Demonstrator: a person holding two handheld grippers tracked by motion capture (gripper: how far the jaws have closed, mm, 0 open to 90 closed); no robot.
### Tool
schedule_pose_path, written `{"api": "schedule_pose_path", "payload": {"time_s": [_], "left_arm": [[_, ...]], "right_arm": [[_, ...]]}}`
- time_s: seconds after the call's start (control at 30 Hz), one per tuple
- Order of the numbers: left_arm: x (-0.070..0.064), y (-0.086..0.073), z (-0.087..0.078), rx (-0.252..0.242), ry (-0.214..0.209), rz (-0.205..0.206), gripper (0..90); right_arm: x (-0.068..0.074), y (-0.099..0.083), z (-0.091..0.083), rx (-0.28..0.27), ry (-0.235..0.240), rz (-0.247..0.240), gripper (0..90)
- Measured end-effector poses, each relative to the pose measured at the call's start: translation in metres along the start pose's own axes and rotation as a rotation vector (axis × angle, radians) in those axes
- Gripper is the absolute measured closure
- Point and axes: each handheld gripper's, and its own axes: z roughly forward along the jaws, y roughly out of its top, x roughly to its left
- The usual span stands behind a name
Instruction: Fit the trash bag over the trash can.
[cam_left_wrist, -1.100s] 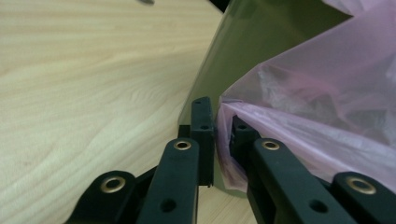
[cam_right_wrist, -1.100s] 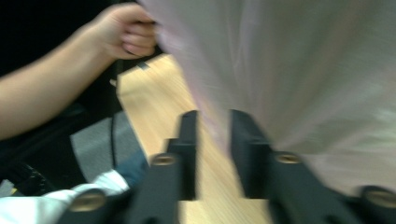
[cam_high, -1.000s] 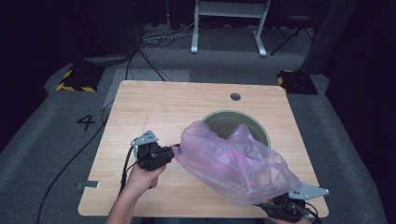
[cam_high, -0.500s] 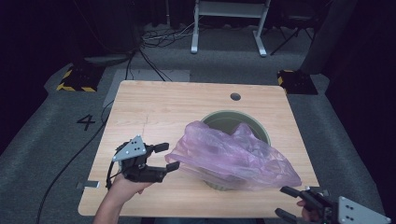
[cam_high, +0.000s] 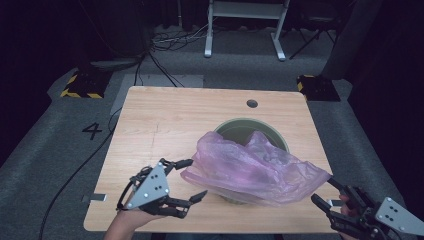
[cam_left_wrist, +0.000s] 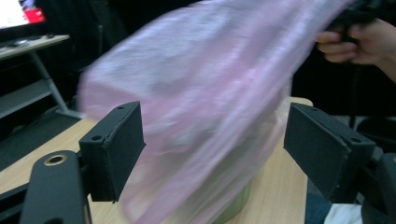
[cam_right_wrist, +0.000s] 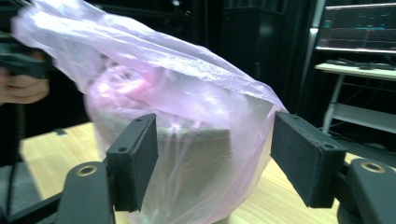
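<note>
Withdrawn tongs (cam_high: 192, 179), bag (cam_high: 255, 167) between

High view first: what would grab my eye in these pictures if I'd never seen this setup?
The pink plastic bag, draped loosely over the near side of a round green bin on the wooden table. On either side of it, at the table's near edge, a person holds the left hand-held gripper and the right hand-held gripper, both with jaws wide open and apart from the bag. Around the table, the room is dark.
</note>
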Motion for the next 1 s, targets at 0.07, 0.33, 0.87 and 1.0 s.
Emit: {"api": "schedule_pose_path", "payload": {"time_s": [0.07, 0.33, 0.87, 1.0], "left_arm": [[-0.007, 0.002, 0.008, 0.007, -0.016, 0.029, 19.9], [-0.017, 0.009, 0.031, 0.04, -0.009, 0.067, 20.0], [0.037, 0.026, 0.046, 0.01, 0.151, -0.287, 89.6], [0.074, 0.021, 0.051, -0.026, 0.189, -0.403, 89.6]], "right_arm": [[-0.001, 0.001, 0.006, 0.026, -0.043, -0.021, 31.4], [-0.021, 0.003, 0.009, 0.015, -0.082, 0.036, 30.2], [-0.037, -0.001, 0.04, 0.074, 0.017, 0.148, 86.5], [-0.048, 0.001, 0.058, 0.095, -0.032, 0.191, 90.0]]}}
